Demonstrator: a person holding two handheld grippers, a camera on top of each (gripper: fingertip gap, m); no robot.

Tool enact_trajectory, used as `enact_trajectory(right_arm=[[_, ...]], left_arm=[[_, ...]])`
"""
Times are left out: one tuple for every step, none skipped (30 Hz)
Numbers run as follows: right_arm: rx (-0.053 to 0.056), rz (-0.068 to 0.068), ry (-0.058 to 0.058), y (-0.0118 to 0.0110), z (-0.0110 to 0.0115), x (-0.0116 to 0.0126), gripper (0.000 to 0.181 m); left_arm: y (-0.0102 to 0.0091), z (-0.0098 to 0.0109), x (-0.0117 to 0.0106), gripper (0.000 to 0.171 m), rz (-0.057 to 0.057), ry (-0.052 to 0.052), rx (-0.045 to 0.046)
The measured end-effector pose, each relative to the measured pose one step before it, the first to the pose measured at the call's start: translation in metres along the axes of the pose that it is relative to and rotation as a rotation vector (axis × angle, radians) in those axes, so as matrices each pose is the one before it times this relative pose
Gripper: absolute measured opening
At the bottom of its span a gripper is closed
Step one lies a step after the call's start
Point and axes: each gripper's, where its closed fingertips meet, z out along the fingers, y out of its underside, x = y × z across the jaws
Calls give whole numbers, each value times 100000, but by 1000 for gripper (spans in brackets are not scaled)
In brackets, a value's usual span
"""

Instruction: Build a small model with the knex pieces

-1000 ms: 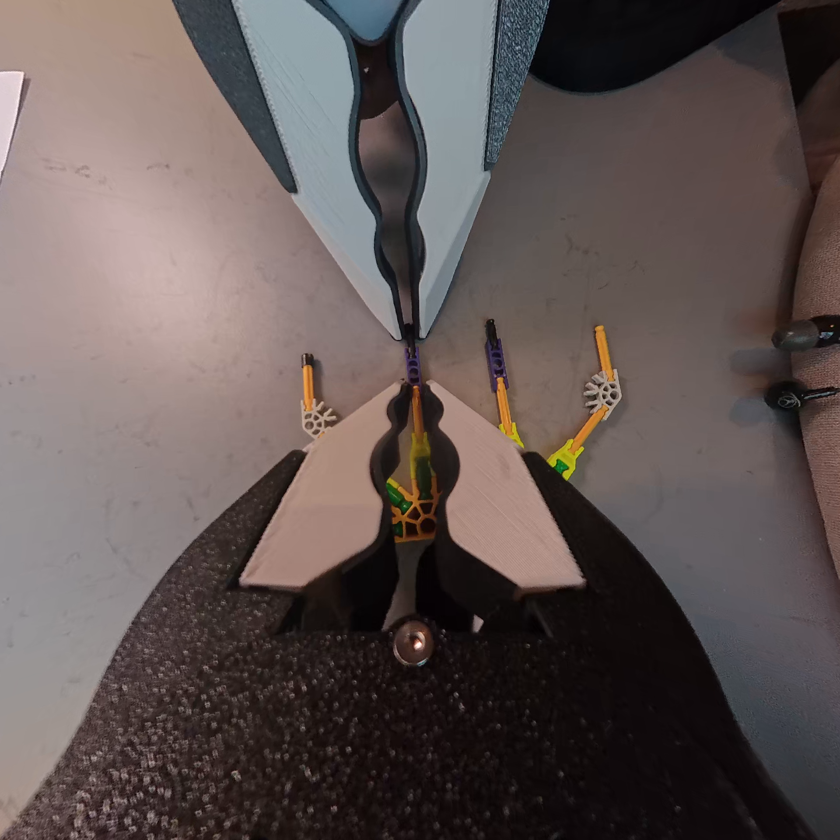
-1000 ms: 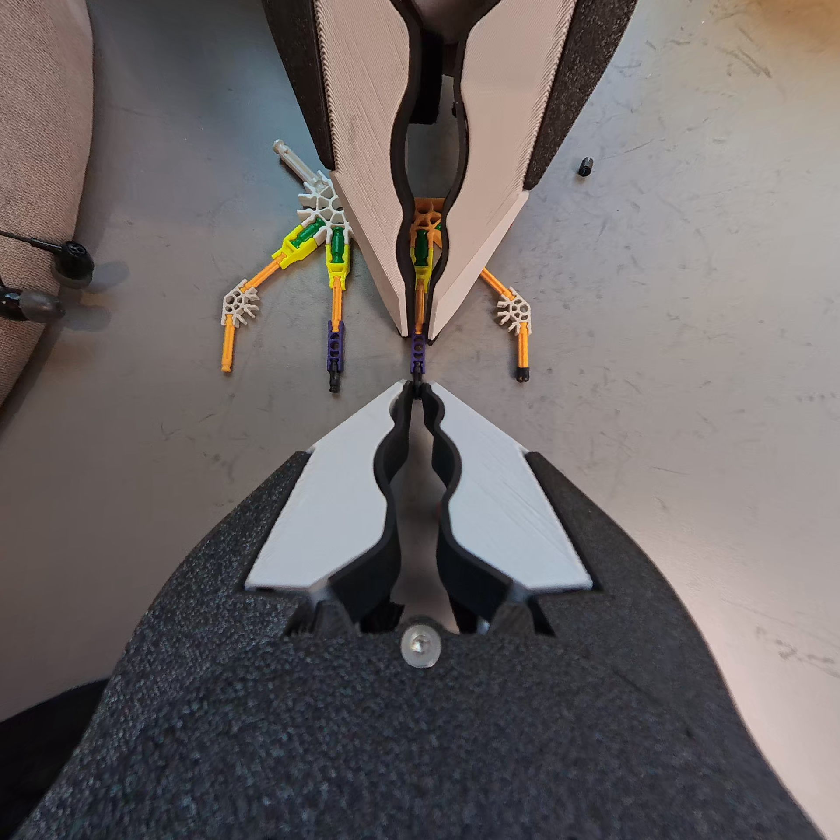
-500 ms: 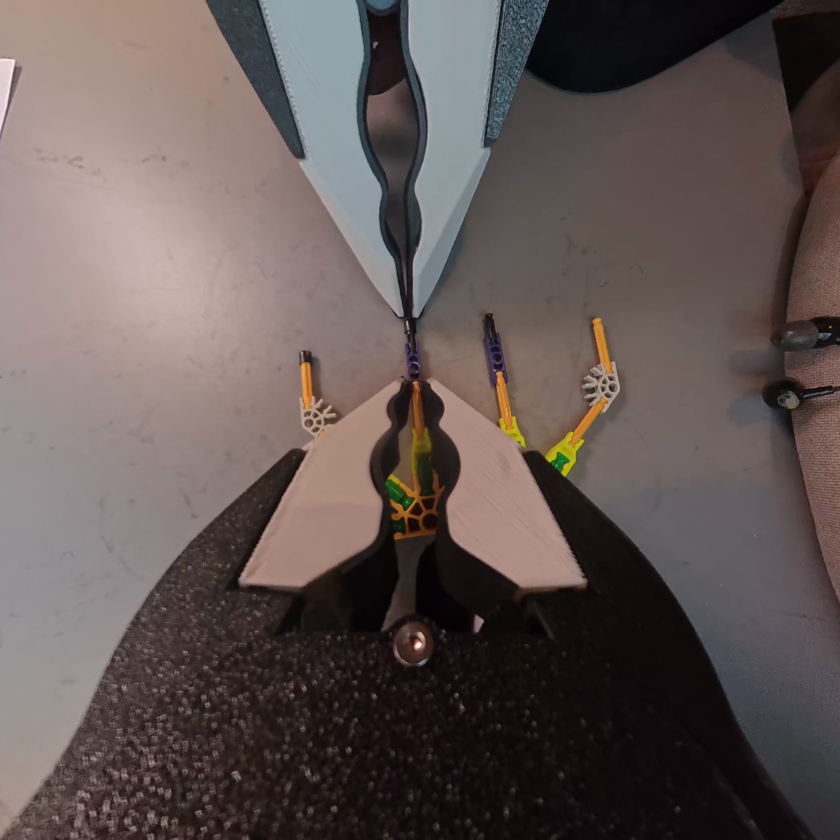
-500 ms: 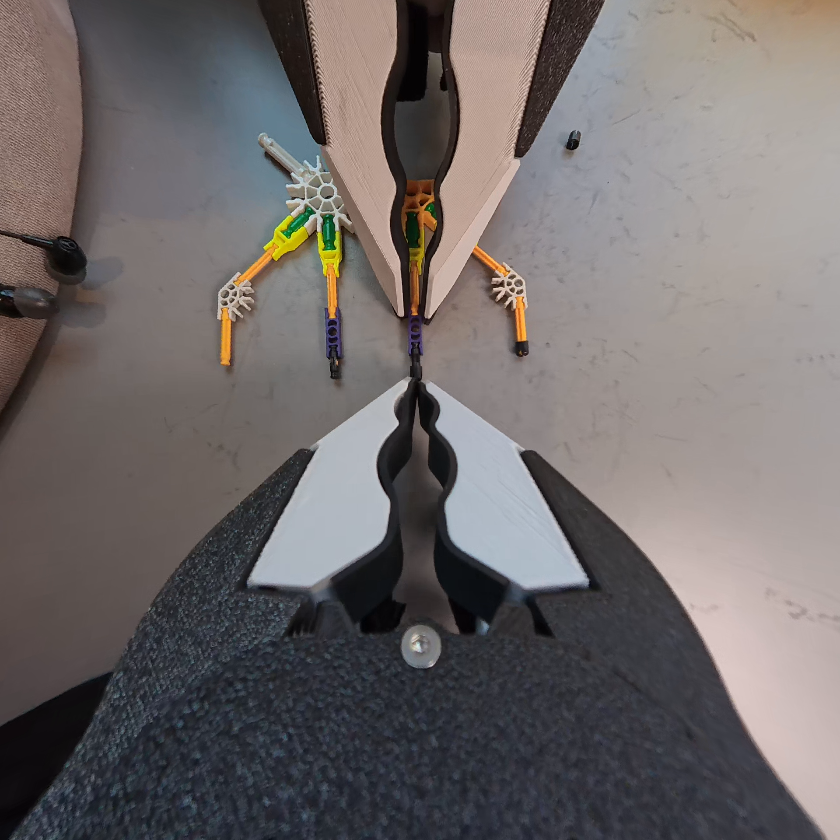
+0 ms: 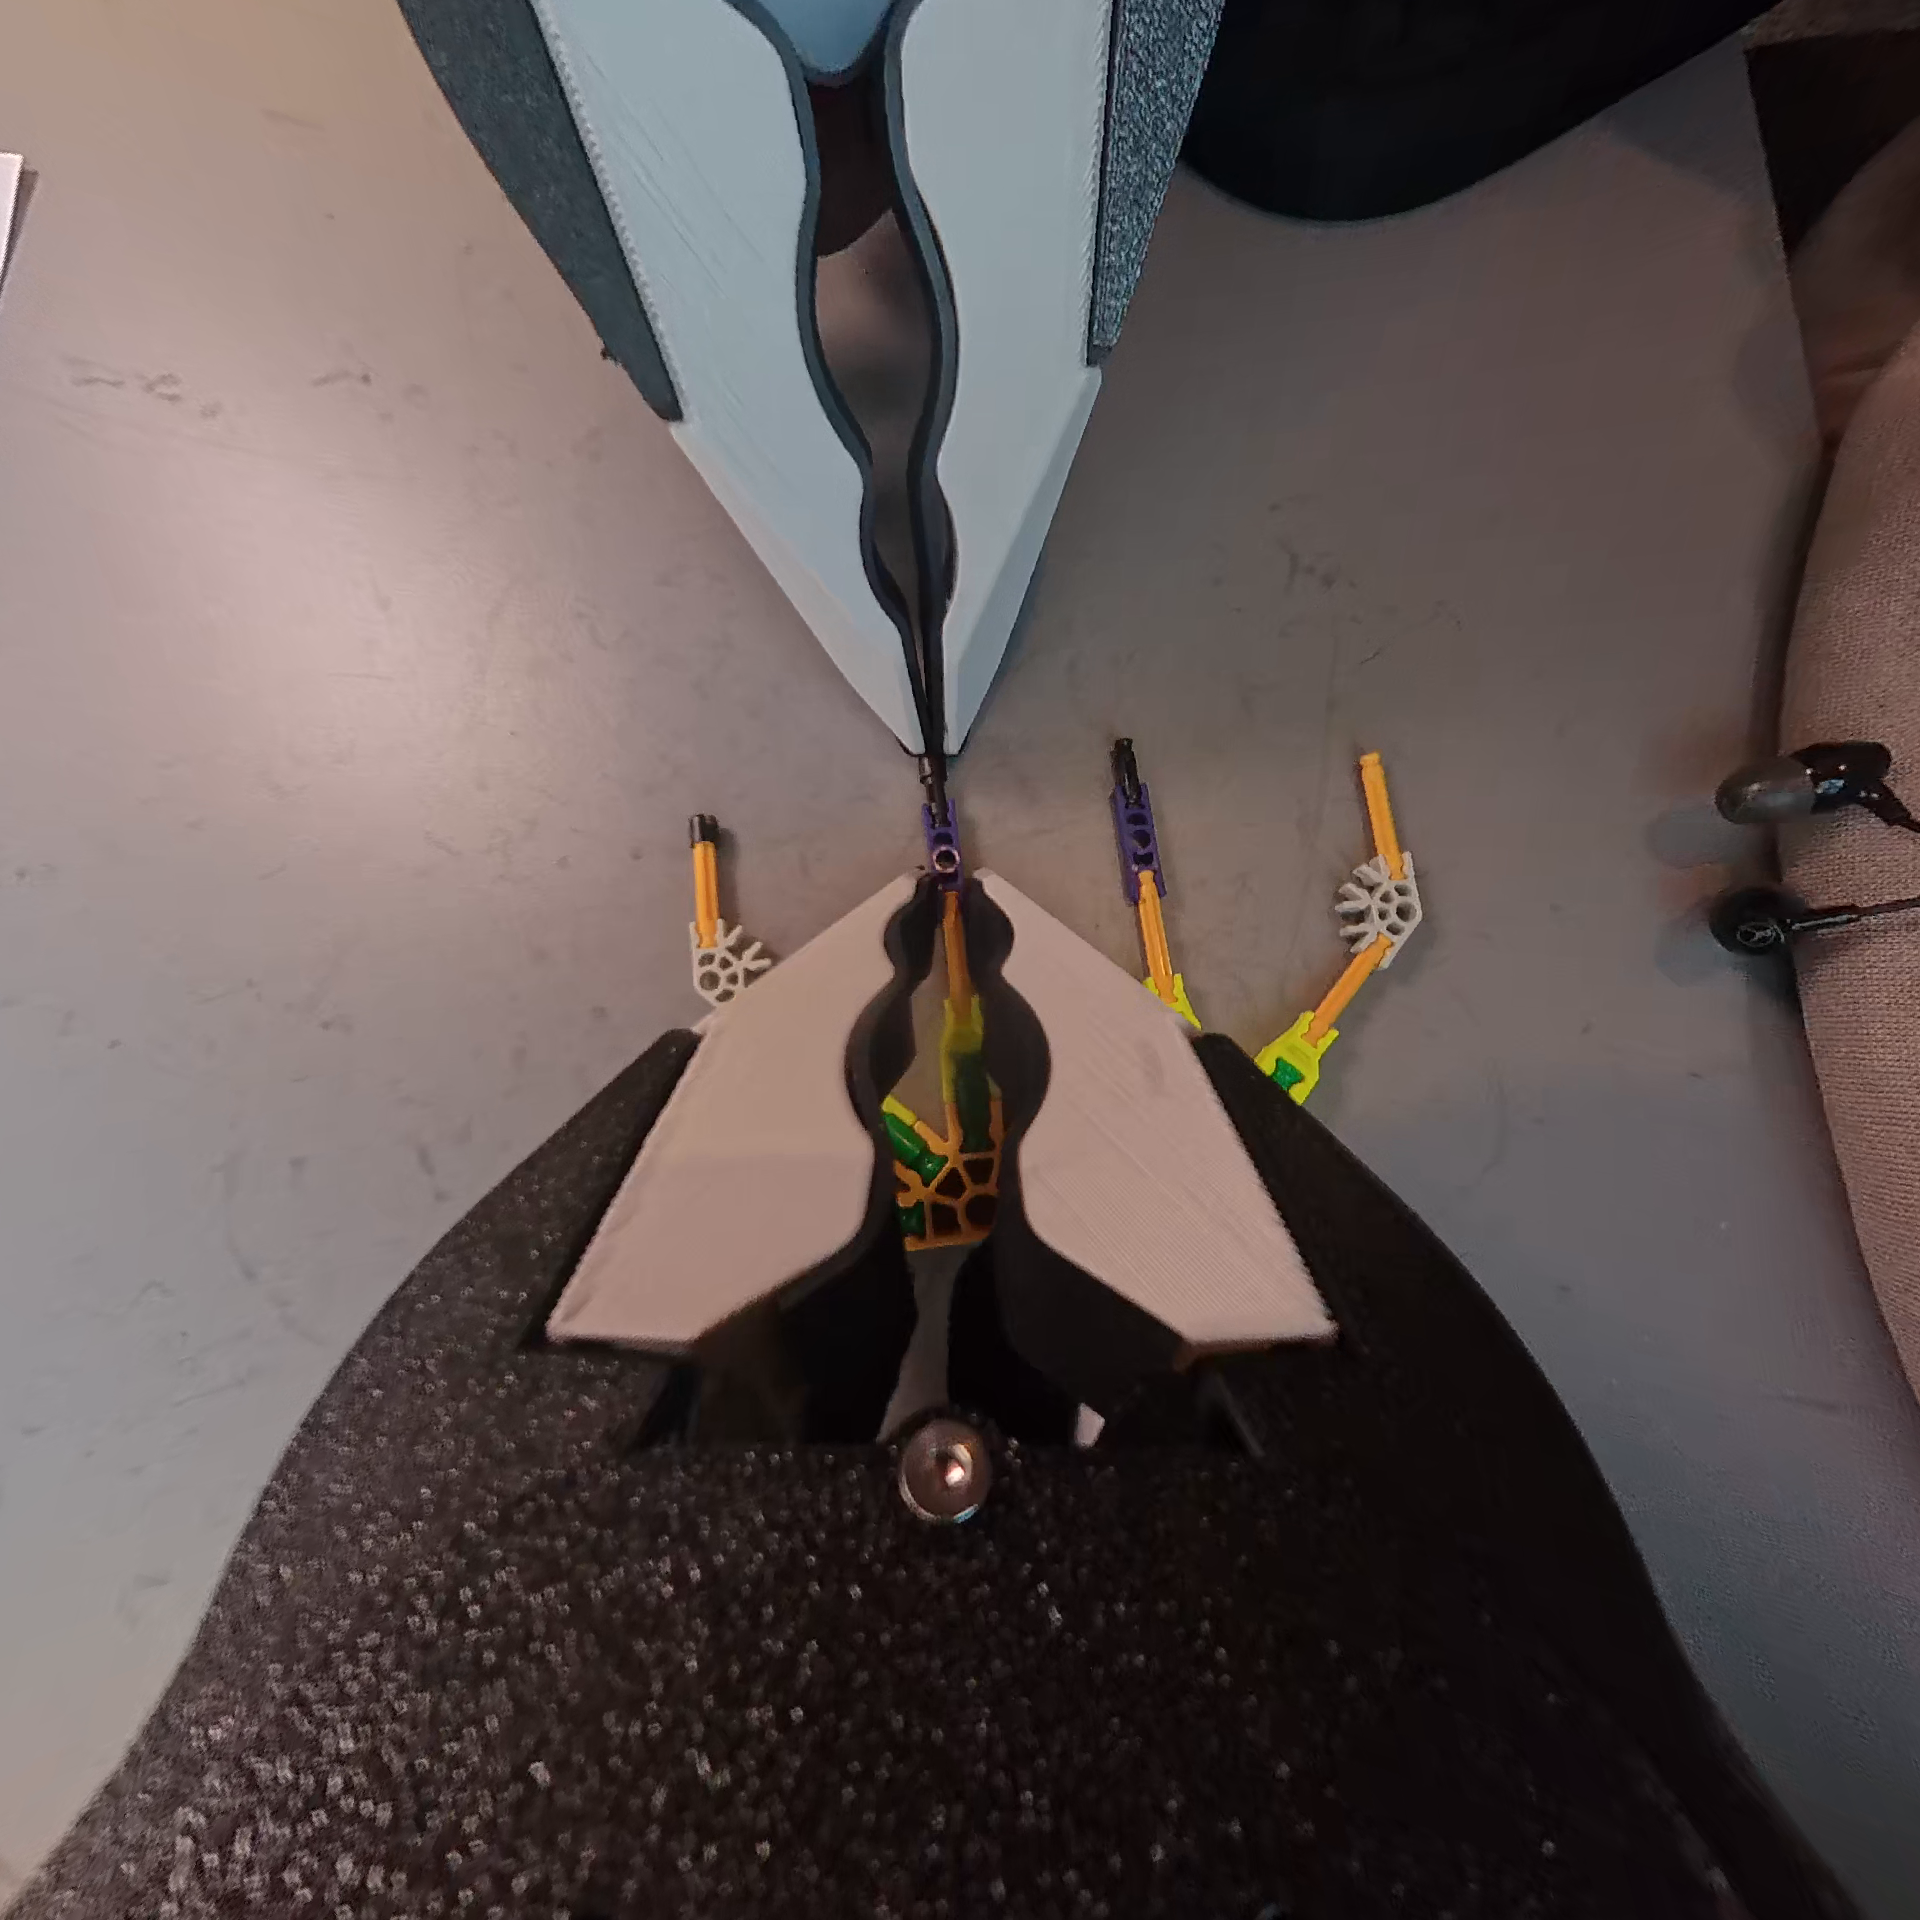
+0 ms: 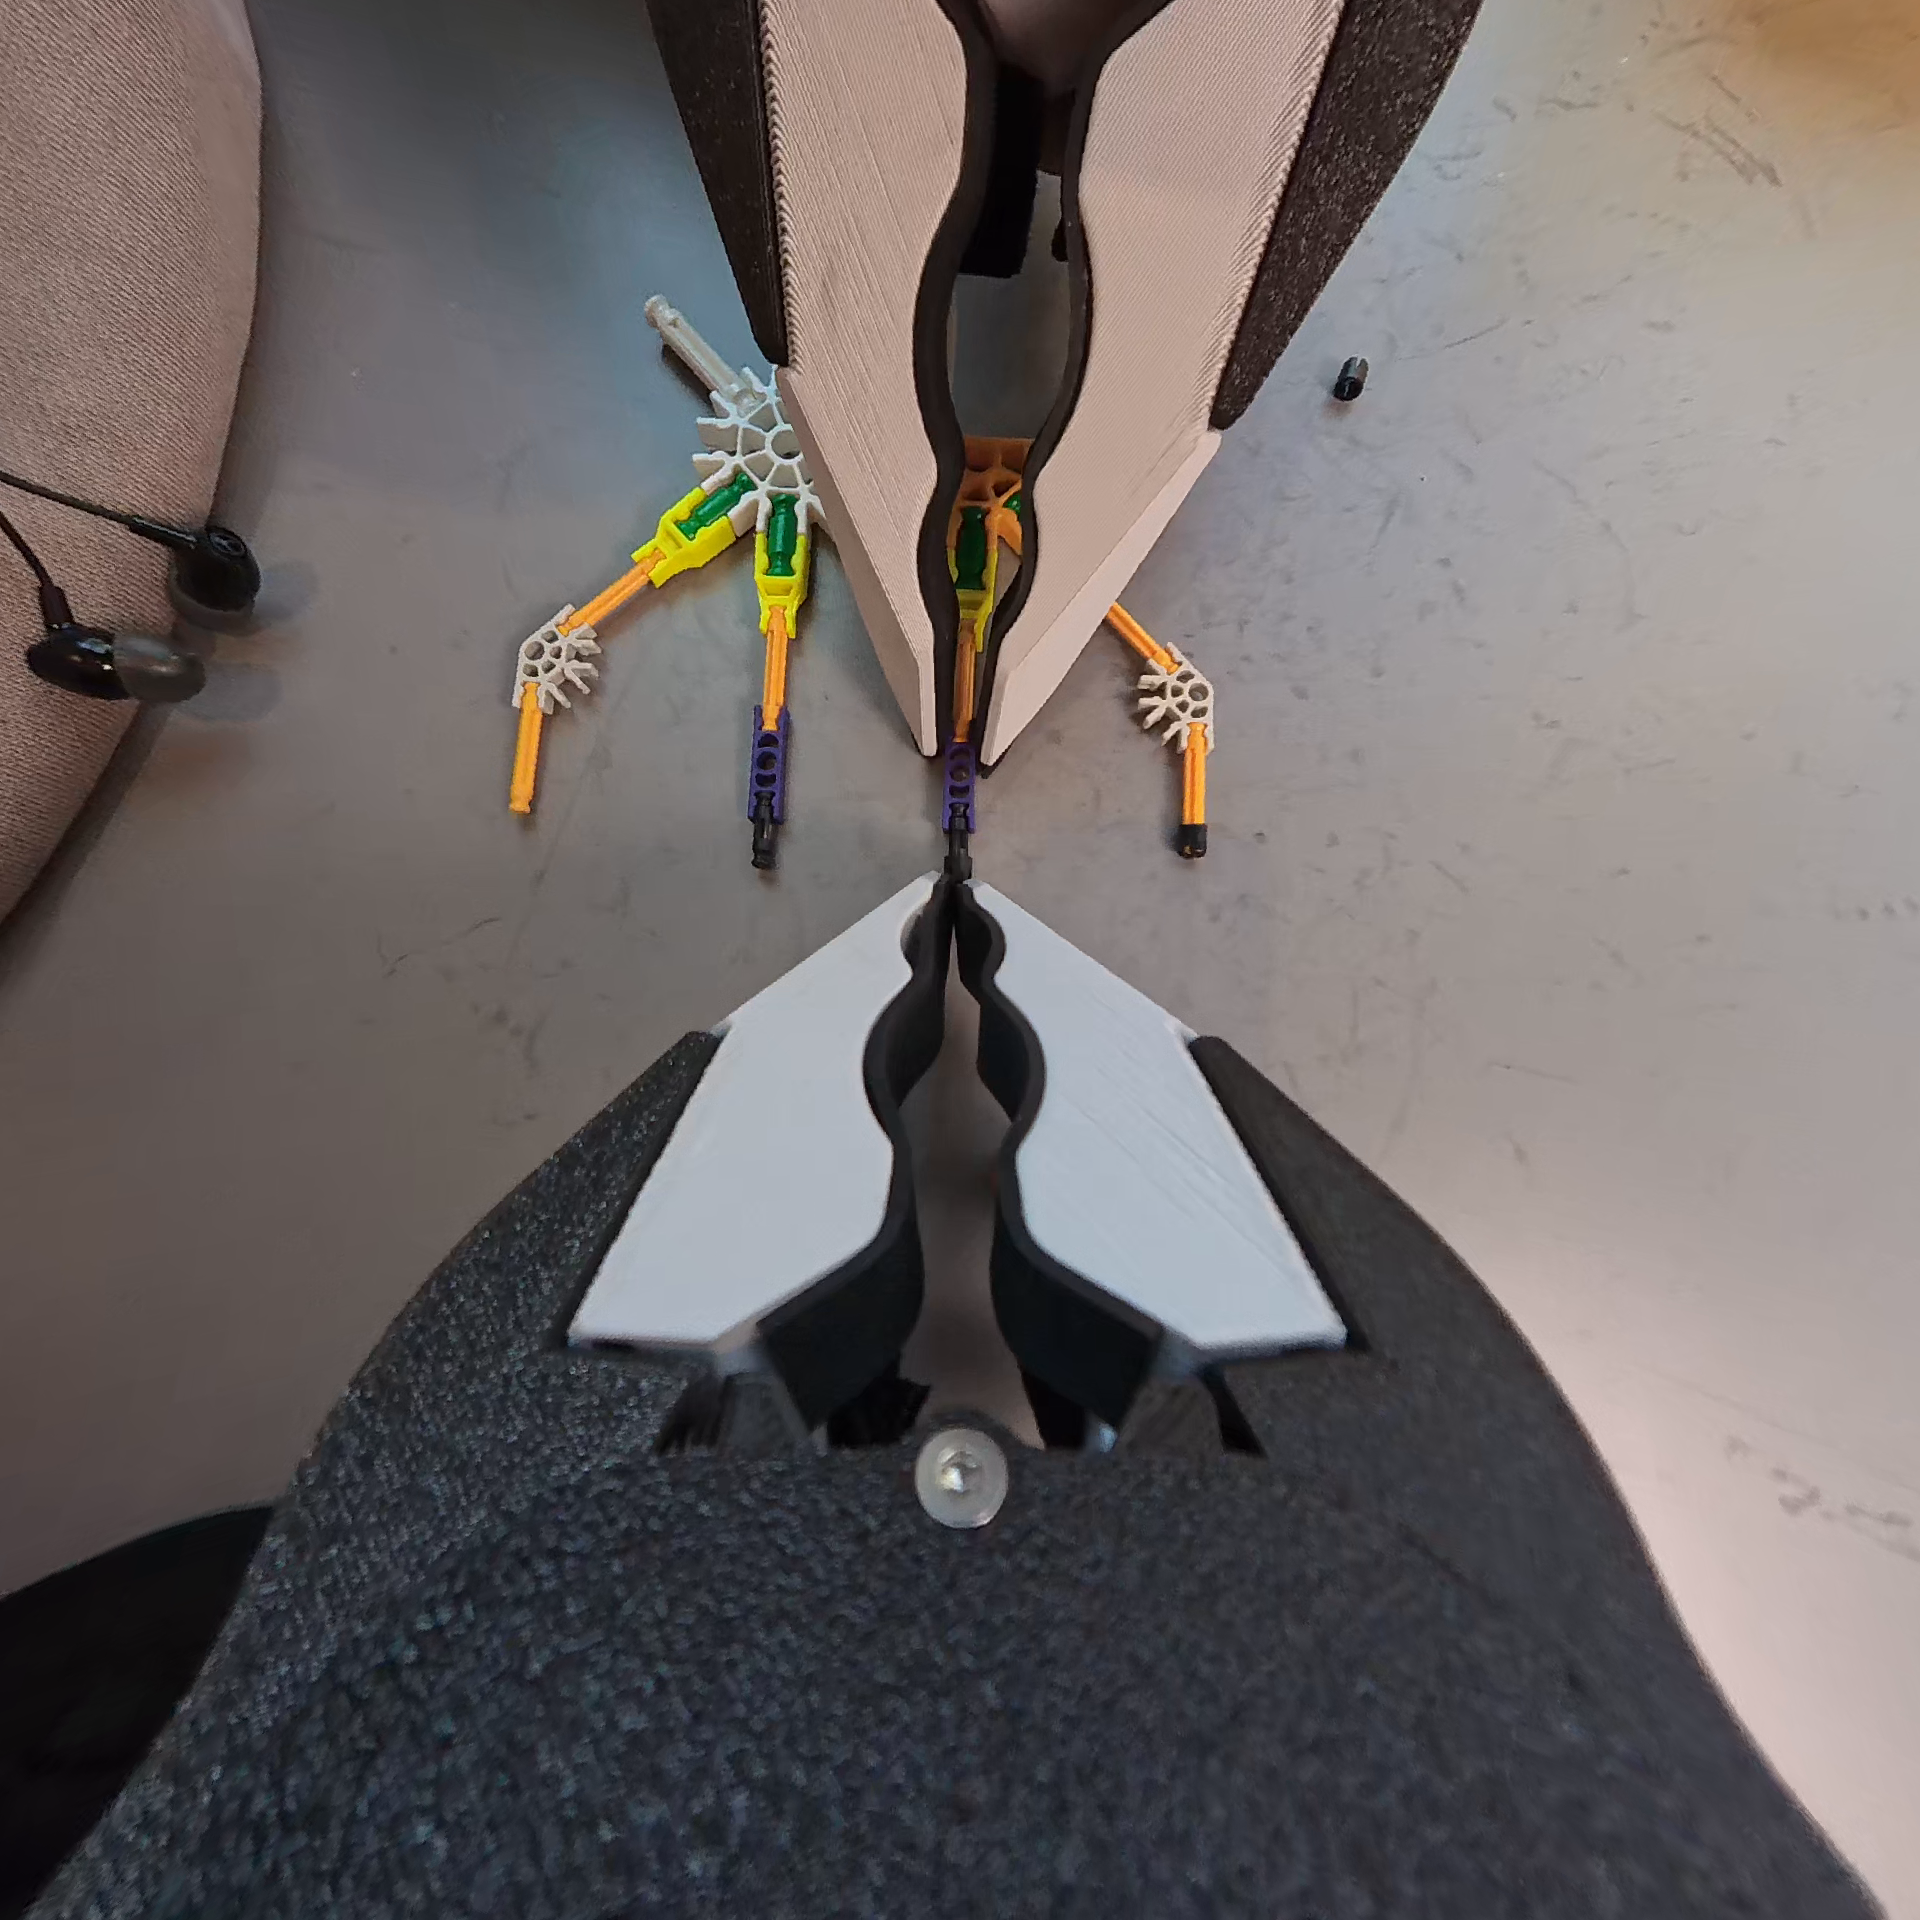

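Note:
A toy figure of orange rods, yellow and green joints, grey snowflake connectors and a white hub (image 6: 764, 447) lies on the grey table (image 5: 364, 623). My left gripper (image 5: 940, 878) is shut on the middle orange rod (image 5: 954, 940), with the orange hub (image 5: 951, 1195) between its fingers. That rod ends in a purple connector (image 5: 943, 842) with a black peg (image 5: 932, 779). My right gripper (image 6: 951, 881) faces the left gripper (image 6: 956, 750) tip to tip and is shut on the black peg's (image 6: 956, 847) end, just off the purple connector (image 6: 960, 795).
A second purple-tipped leg (image 6: 769, 769) and two bent orange legs (image 6: 1184, 717) spread beside the held rod. Black earbuds (image 6: 208, 571) lie at a beige cloth edge (image 5: 1860, 727). A loose small black piece (image 6: 1349, 377) sits far right. A paper corner (image 5: 8, 208) shows at the left. The tips of both grippers are at nearly the same place.
My right gripper has drawn back a little from the purple connector. The black peg now shows between its tips and the connector. The left gripper has kept its hold.

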Motion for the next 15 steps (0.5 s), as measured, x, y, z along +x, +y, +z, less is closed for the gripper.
enact_trajectory(right_arm=[[123, -317, -138, -41, 15, 7, 0], [702, -204, -7, -170, 71, 39, 0], [-99, -391, -223, -37, 51, 27, 0], [65, 12, -184, -38, 57, 15, 0], [-533, -182, -105, 13, 2, 2, 0], [-517, -361, 137, -29, 23, 7, 0], [-43, 268, -15, 12, 19, -1, 0], [307, 1314, -290, 34, -4, -15, 0], [138, 685, -32, 55, -14, -6, 0], [-472, -186, 631, 64, -32, -21, 0], [-372, -121, 760, 67, -53, -17, 0], [245, 202, 604, 76, -90, 10, 0], [844, 610, 690, 75, -104, 47, 0], [1189, 970, 764, 71, -161, 73, 0], [1481, 1117, -96, 51, -204, -20, 2]], left_arm=[[-13, 13, -2, 2, 158, 30, -236], [-9, 17, -10, 2, 456, -36, -383], [-17, 22, -22, 2, 470, -45, -354], [-24, 32, -2, 2, 187, -80, -185], [-13, 17, -8, 2, -176, -269, -100], [3, 17, 9, 2, 101, -336, 119], [16, 7, -9, 2, 111, -46, 339], [13, 5, -5, 2, -366, 353, 435], [8, 0, -7, 3, -430, 503, 351], [20, -4, -2, 4, 13, 407, 210], [7, 8, 1, 4, 545, 151, 208], [-10, 12, -6, 4, 741, -156, 399], [-47, 27, -23, 5, 599, -480, 701], [-56, 1, -64, 5, 254, -783, 778], [-47, -95, -77, 6, -217, -591, 651]])
